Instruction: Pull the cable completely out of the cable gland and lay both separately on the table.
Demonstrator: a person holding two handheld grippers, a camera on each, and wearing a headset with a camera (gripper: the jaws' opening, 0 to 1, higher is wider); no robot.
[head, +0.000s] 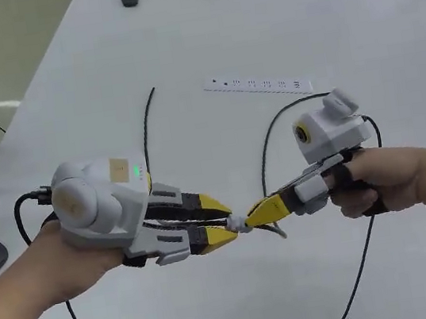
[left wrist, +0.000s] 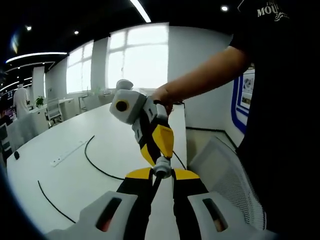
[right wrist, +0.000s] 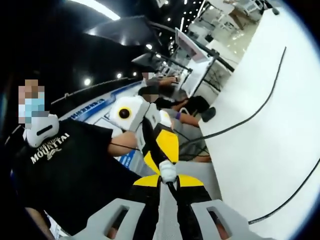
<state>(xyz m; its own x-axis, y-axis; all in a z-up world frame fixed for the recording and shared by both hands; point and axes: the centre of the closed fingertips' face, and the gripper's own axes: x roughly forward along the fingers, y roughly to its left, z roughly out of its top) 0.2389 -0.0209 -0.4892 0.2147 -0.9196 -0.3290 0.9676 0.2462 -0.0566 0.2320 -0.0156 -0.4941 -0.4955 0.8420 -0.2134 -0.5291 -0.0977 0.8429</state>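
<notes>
- Head view: the cable gland [head: 239, 223] hangs above the table [head: 180, 44], caught between the tips of both grippers.
- The left gripper [head: 232, 221] seems clamped on the gland itself, though the tips crowd together and the grip is hard to make out.
- The right gripper [head: 255, 214] is pinched on the black cable [head: 264, 152] just beside the gland.
- The cable loops back onto the table.

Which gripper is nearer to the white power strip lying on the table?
Right. The right gripper is held just on the person's side of the power strip; the left gripper meets it tip to tip from farther to the left.
</notes>
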